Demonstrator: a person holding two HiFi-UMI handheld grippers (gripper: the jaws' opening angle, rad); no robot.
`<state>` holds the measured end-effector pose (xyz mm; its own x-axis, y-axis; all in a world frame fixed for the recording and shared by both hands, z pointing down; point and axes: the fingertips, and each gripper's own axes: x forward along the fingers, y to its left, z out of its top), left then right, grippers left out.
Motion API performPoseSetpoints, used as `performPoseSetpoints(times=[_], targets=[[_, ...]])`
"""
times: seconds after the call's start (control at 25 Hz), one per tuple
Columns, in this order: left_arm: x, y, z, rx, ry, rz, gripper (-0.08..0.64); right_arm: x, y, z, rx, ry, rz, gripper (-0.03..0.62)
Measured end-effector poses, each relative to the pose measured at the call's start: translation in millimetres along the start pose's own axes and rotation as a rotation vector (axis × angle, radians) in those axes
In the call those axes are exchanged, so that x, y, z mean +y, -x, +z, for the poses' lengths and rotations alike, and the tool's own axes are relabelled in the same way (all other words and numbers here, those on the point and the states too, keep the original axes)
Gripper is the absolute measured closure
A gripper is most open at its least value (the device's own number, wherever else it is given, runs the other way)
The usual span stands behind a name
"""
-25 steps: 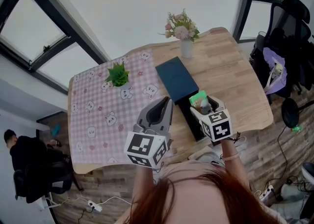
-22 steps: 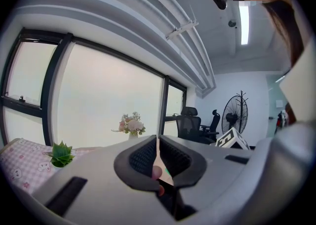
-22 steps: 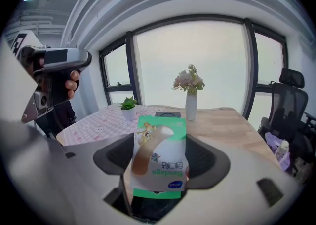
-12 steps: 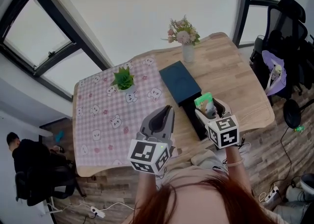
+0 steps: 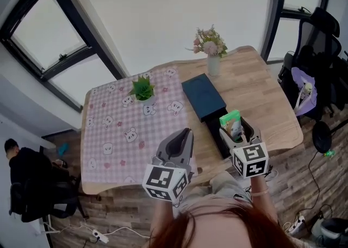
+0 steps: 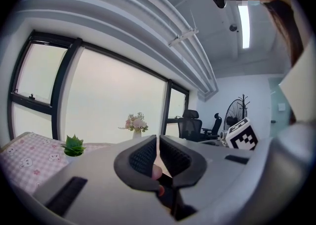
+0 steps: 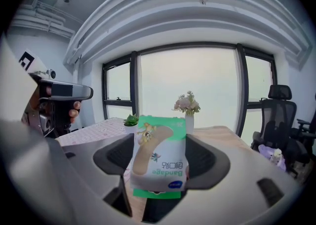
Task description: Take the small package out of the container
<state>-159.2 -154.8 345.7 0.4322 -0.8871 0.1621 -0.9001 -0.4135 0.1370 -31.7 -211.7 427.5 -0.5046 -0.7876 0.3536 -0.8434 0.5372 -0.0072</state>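
Observation:
My right gripper [image 5: 235,128] is shut on a small green and white bandage package [image 5: 230,119], holding it upright in the air above the near end of the dark container [image 5: 215,134]. In the right gripper view the package [image 7: 158,169] stands between the two pads of that gripper [image 7: 160,152]. The container is a black tray drawn out of a dark blue box [image 5: 203,97] on the wooden table [image 5: 261,94]. To the left of the container, my left gripper [image 5: 175,146] hangs over the table's front edge. Its jaws [image 6: 158,151] are shut and hold nothing.
A pink checked cloth [image 5: 117,127] covers the table's left half, with a small potted plant [image 5: 143,87] on it. A vase of flowers [image 5: 210,45] stands at the far edge. Black office chairs [image 5: 318,45] are at the right. A person [image 5: 22,165] sits at lower left.
The head view has shifted a little, so the table sits lower and further right. The right gripper keeps the package above the container's near end. The left gripper stays shut.

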Motion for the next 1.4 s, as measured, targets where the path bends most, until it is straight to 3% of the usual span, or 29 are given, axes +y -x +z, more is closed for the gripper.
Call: performPoseSetpoints(times=[0.48, 1.4], targets=[[-10.5, -7.0, 8.4, -0.015, -0.023, 0.031, 0.538, -12.6, 14.9, 31.8, -0.107, 0.029, -0.018, 0.268], [-74.8, -36.0, 24.9, -0.036, -0.026, 0.105, 0.538, -58.6, 67.0, 69.5, -0.205, 0.065, 0.076, 0.268]])
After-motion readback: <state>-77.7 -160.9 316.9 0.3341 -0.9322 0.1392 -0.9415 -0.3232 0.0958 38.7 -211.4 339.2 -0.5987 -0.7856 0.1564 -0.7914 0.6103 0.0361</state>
